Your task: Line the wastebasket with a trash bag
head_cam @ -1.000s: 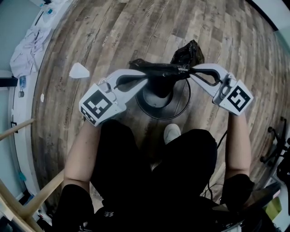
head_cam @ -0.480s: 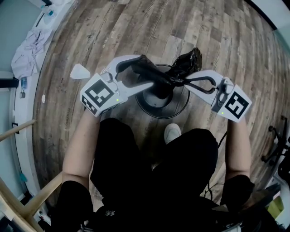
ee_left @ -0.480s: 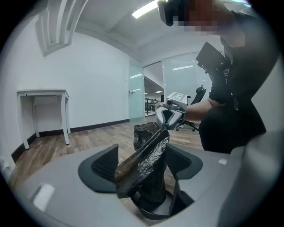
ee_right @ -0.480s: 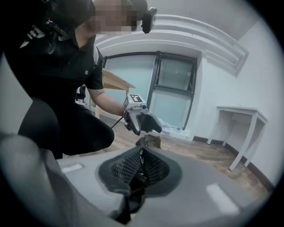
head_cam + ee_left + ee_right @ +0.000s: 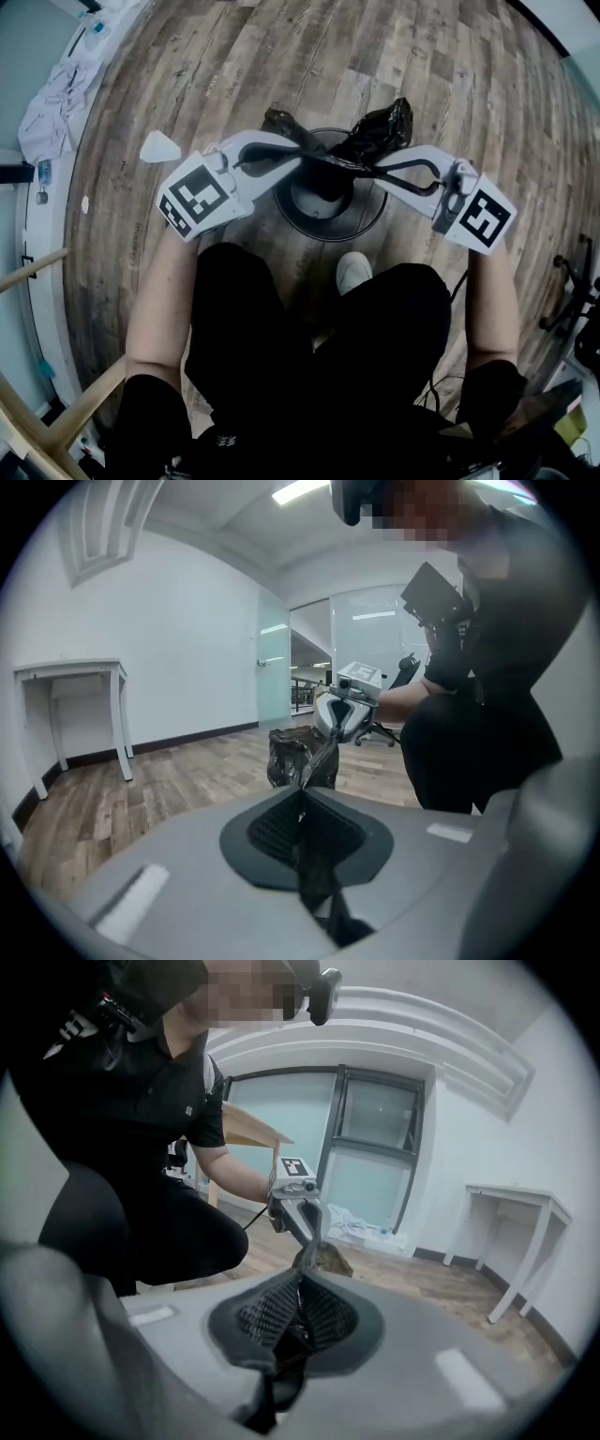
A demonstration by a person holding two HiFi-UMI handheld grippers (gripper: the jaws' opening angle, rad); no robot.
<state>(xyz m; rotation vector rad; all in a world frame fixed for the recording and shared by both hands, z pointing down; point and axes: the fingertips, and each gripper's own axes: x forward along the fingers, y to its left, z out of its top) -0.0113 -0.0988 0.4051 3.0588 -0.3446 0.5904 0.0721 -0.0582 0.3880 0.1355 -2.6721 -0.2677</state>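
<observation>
A round black wastebasket (image 5: 330,208) stands on the wooden floor in front of the person's knees. A black trash bag (image 5: 382,127) is drawn out in a strip across the basket's mouth, and its bunched bulk hangs at the far right rim. My left gripper (image 5: 298,150) is shut on the bag's left end, with a flap sticking out past its tips. My right gripper (image 5: 354,166) is shut on the strip over the basket's right side. In the left gripper view the film (image 5: 298,757) runs from my jaws (image 5: 302,794) to the other gripper. The right gripper view shows film pinched between its pads (image 5: 298,1283).
A white scrap (image 5: 159,147) lies on the floor left of the basket, and a heap of cloth (image 5: 56,98) sits by the wall at upper left. The person's shoe (image 5: 354,274) is just behind the basket. A wooden frame (image 5: 47,412) is at lower left and a white table (image 5: 70,672) stands by the wall.
The left gripper swung over the basket and back to the left, and a bag flap now shows beyond its tips. The right gripper drifted left toward the basket's middle with the strip.
</observation>
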